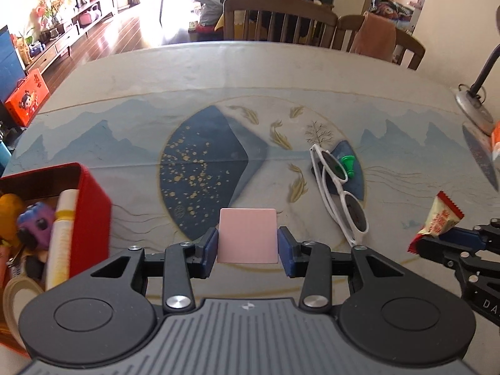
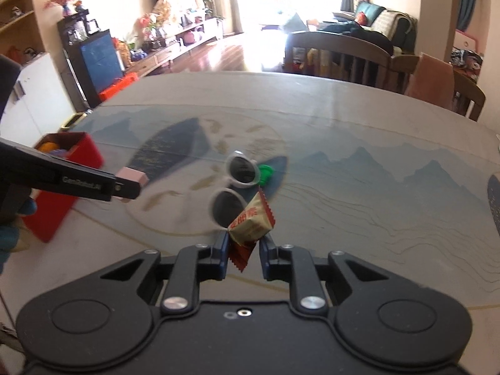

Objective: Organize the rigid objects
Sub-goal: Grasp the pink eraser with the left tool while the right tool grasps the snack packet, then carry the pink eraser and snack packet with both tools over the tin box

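Note:
My left gripper (image 1: 247,243) is shut on a flat pink block (image 1: 247,234) and holds it above the table, just right of the red box (image 1: 90,206). From the right wrist view the block (image 2: 132,177) shows at the left gripper's tip. My right gripper (image 2: 243,247) is shut on a wrapped candy (image 2: 251,223), which also shows in the left wrist view (image 1: 440,218). White sunglasses (image 1: 339,193) and a green pawn-like piece (image 1: 348,164) lie on the table ahead; they also show in the right wrist view, sunglasses (image 2: 237,184), green piece (image 2: 265,172).
The red box (image 2: 62,187) holds several toys and a tape roll. A lamp base (image 1: 472,106) stands at the table's right edge. Wooden chairs (image 1: 278,18) stand along the far side.

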Tool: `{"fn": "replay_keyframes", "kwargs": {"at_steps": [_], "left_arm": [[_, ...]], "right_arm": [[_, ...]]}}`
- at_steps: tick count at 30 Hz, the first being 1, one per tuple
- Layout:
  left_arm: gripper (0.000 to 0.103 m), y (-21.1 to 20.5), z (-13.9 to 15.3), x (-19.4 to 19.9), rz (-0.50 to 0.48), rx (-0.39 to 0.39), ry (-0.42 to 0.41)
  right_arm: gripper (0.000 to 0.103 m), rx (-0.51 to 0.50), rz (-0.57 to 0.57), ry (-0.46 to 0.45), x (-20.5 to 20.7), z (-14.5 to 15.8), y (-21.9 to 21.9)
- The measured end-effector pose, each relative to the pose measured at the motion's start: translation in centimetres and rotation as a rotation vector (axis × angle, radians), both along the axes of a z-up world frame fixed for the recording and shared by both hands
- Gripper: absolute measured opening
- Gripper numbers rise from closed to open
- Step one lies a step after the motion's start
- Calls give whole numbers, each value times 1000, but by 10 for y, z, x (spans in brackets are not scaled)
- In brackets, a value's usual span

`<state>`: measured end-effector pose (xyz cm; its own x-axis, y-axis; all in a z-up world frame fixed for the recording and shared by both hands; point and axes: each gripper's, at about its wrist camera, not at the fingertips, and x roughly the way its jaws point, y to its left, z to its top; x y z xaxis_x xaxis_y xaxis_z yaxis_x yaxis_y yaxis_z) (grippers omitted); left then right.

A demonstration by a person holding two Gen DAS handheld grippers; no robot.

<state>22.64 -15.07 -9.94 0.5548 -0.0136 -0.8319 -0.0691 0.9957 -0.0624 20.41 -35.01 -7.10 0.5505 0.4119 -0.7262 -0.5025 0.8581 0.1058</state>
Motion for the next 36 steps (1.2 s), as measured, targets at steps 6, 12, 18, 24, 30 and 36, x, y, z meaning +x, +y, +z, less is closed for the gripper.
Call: {"fn": "replay_keyframes", "kwargs": {"at_steps": [6,12,18,24,30,36], "left_arm": [[40,15,22,-26,9,-12,-36],[40,43,36,-48,43,-28,-53],[40,77,45,-69,77,-37,-67],[40,114,48,-85,100,-42,-72],[40,156,48,-98,130,-33,-76],[40,195,45,-103,154,-22,-74]], "right_arm": [[20,36,44,-14,-18,22,22],[20,55,96,-31,-32,40,54],[20,65,140,-46,-42,50,95],[20,73,183,-45,-53,53,138],[20,69,213,-42,-63,51,176],[20,60,222,-23,-67,48,207]]}}
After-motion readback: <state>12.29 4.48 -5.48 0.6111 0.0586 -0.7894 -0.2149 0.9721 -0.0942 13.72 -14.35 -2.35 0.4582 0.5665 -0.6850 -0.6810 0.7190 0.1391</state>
